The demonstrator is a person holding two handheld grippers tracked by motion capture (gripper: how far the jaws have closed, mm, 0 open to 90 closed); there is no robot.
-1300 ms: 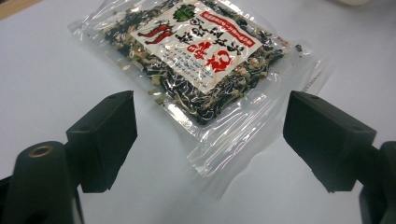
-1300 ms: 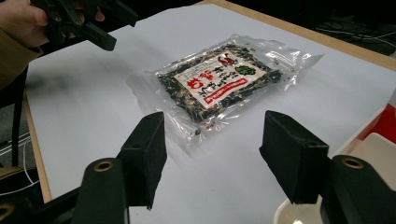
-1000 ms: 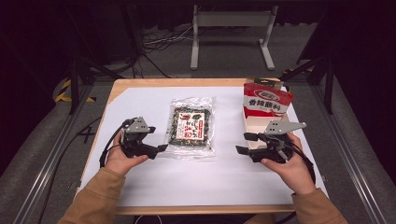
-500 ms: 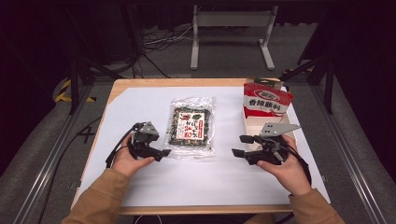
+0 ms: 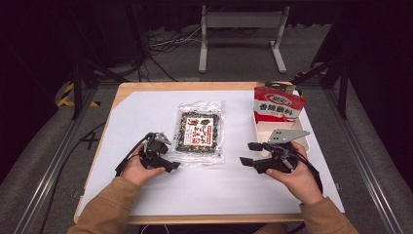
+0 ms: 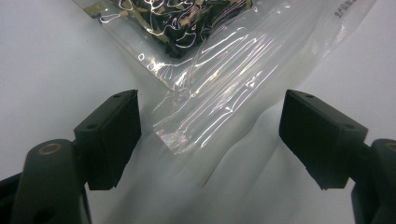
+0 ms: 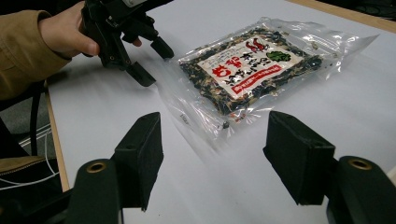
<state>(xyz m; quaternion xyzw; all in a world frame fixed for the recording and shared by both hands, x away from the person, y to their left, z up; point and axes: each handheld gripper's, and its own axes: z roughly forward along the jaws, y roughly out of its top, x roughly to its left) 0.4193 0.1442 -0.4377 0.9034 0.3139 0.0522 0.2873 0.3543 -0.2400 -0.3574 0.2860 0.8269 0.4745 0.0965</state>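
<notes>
A clear bag of dark dried food point(image 5: 198, 131) with a red and white label lies flat at the middle of the white table. My left gripper point(image 5: 168, 157) sits low at the bag's near left corner. In the left gripper view its jaws stand wide apart point(image 6: 211, 119), and the bag's clear sealed corner point(image 6: 205, 112) lies between them without touching the pads. My right gripper point(image 5: 247, 155) is open just right of the bag's near right corner. Its jaws have just been opening point(image 7: 217, 135), with the bag point(image 7: 252, 70) ahead of them and nothing in their grip.
A red snack bag point(image 5: 278, 105) stands in a cream tray point(image 5: 304, 141) at the table's right side, just behind my right hand. The wooden table edge point(image 5: 195, 218) runs along the front. A metal stand point(image 5: 241, 34) is on the floor beyond the table.
My left gripper has sunk and moved in toward the bag's near left corner, which now lies between its jaws. The right gripper has shifted only slightly.
</notes>
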